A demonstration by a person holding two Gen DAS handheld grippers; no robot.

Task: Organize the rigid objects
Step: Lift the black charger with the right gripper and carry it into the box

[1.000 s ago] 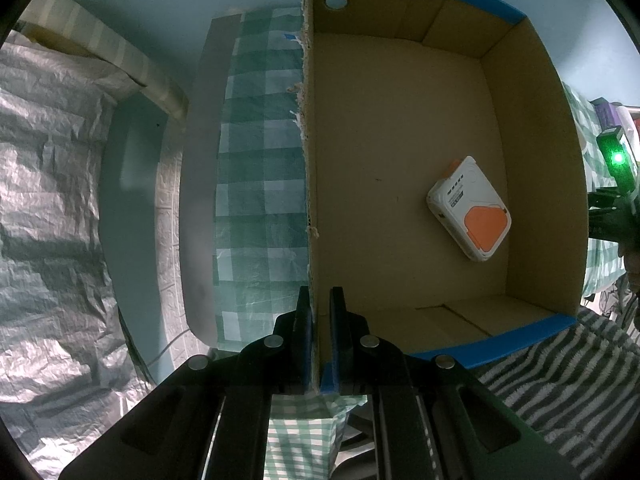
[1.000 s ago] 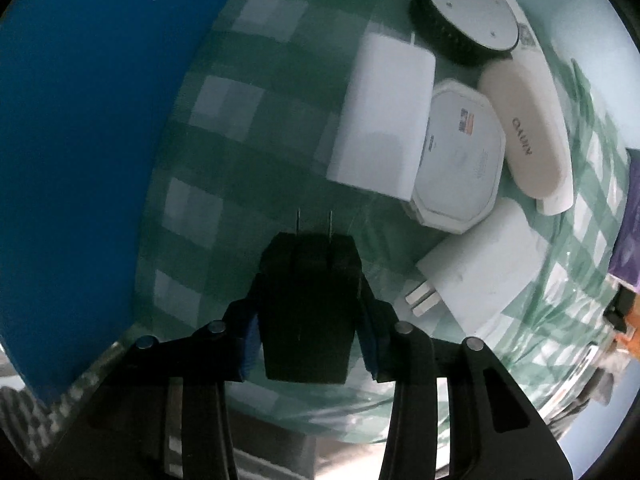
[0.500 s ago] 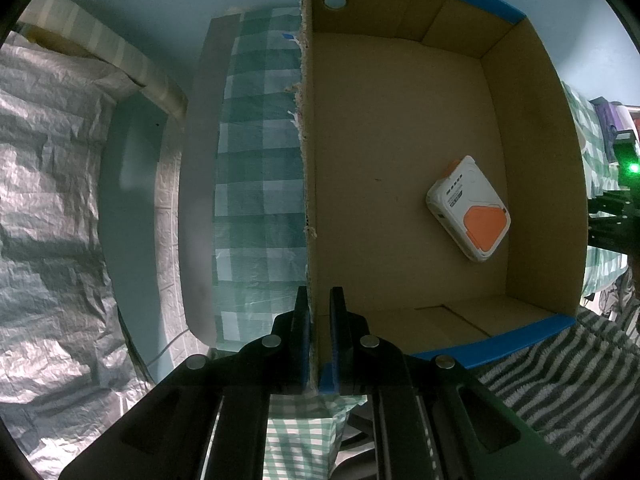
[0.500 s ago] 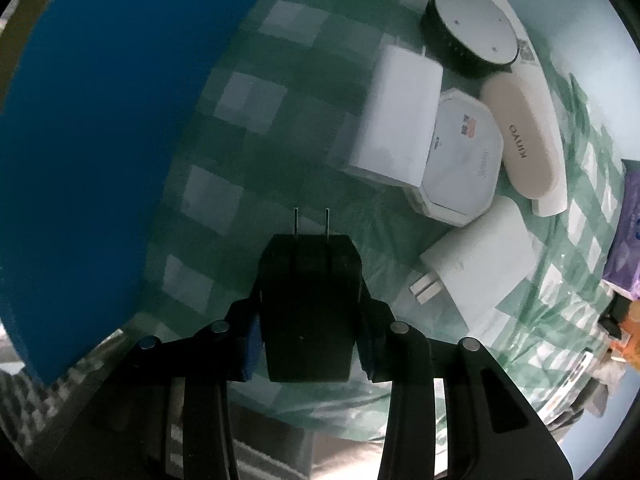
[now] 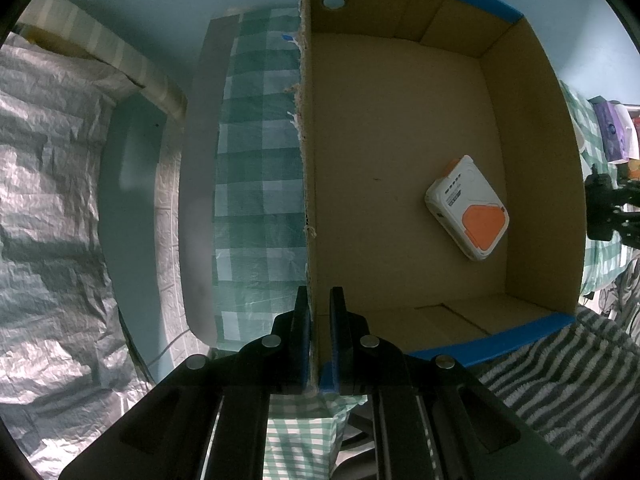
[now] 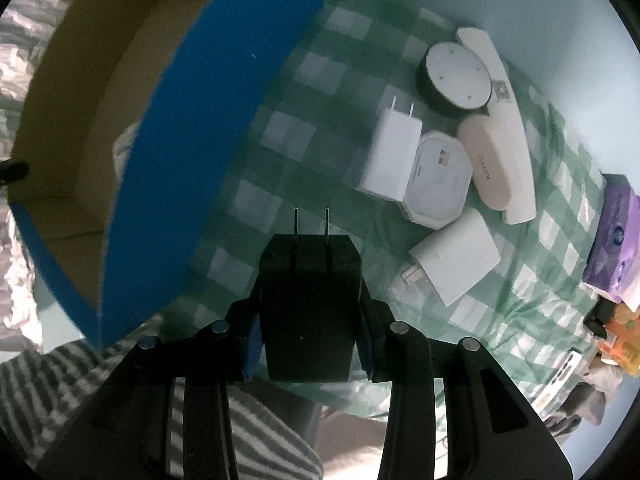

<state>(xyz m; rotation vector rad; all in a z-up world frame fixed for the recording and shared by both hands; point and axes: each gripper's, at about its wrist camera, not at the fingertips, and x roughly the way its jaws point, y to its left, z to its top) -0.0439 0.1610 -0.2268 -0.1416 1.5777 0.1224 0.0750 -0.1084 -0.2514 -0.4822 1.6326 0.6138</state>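
Biggest thing here is the cardboard box (image 5: 400, 168) with the blue outside, sitting on the green checked cloth (image 6: 288, 136), and so far it only has one white and orange gadget (image 5: 466, 208) lying flat near its right wall. The left gripper (image 5: 319, 312) is pinched tight on the box's torn left wall, which I'd read as steadying it, so that hand should just stay put. The leftovers sit bunched on the cloth beside the box: a round black speaker (image 6: 456, 76), a cream case (image 6: 490, 164), an octagonal white box (image 6: 436, 180), a white charger (image 6: 390, 156) and a flat white adapter (image 6: 456, 260). The right gripper (image 6: 308, 312) is clamped on a black plug adapter (image 6: 308, 300), prongs pointing away from the camera, hanging clear above the cloth next to the box's blue wall. To do this step well I'd carry it high enough to clear that wall, go down onto bare cardboard away from the orange gadget, and only let go once it's low so it doesn't bounce
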